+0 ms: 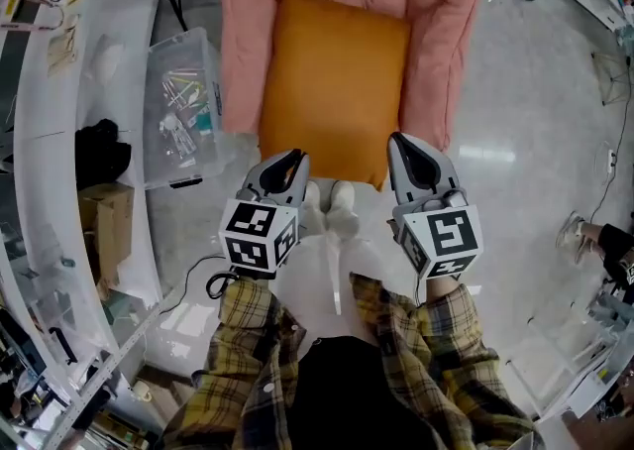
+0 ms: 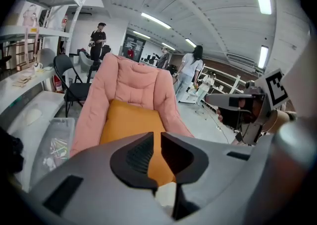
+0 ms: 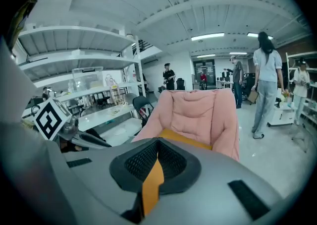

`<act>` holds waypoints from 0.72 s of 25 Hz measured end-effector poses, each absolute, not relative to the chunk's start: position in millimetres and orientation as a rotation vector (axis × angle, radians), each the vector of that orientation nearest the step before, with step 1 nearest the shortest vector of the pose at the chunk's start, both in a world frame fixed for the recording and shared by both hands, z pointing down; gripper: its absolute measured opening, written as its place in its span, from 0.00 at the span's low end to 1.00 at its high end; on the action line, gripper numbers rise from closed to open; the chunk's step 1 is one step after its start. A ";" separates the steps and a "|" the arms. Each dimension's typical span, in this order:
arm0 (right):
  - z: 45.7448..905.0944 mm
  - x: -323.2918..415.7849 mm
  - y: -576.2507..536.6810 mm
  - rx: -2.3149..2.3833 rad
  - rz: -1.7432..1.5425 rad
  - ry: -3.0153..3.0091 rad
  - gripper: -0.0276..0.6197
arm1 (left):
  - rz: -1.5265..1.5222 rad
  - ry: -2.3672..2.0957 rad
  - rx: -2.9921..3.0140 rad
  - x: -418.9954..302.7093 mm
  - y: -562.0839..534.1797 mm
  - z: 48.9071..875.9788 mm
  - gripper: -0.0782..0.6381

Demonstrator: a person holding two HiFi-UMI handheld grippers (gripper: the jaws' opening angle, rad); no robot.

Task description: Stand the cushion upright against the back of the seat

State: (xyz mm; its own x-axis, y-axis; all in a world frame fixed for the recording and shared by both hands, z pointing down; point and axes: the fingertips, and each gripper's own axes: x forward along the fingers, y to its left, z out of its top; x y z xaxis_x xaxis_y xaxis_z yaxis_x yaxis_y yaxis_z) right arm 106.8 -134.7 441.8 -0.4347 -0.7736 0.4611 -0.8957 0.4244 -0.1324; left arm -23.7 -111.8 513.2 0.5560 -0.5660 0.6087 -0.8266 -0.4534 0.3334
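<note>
An orange cushion lies flat on the seat of a pink padded armchair, its near edge at the front of the seat. My left gripper hovers at the cushion's near left corner, its jaws a narrow slit apart with nothing between them. My right gripper hovers at the near right corner with its fingertips together and empty. In the left gripper view, the cushion and armchair lie just beyond the left gripper. The right gripper view shows the cushion past the right gripper.
A clear plastic box of small items sits on the floor left of the armchair, beside a curved white bench and a cardboard box. A black chair stands behind. Several people stand farther off.
</note>
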 end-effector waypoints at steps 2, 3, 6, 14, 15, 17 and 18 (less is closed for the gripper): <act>454.2 99.7 -132.9 1.411 0.542 -2.360 0.07 | 0.583 -1.111 2.148 -29.7 -106.1 535.1 0.22; 460.0 95.9 -131.2 1.396 0.551 -2.364 0.07 | 0.597 -1.106 2.132 -32.1 -102.4 546.2 0.25; 478.7 87.6 -125.8 1.363 0.578 -2.365 0.07 | 0.640 -1.083 2.084 -37.2 -90.8 580.6 0.31; 521.4 86.6 -125.6 1.365 0.637 -2.351 0.07 | 0.729 -0.986 1.940 -40.6 -54.5 676.2 0.46; 524.8 86.2 -126.7 1.366 0.641 -2.348 0.07 | 0.725 -0.977 1.914 -42.9 -50.7 687.3 0.47; 532.0 85.1 -128.4 1.366 0.651 -2.340 0.07 | 0.687 -0.969 1.843 -49.4 -43.5 710.4 0.49; 536.2 84.0 -128.9 1.363 0.657 -2.336 0.07 | 0.659 -0.971 1.802 -54.2 -39.8 722.8 0.49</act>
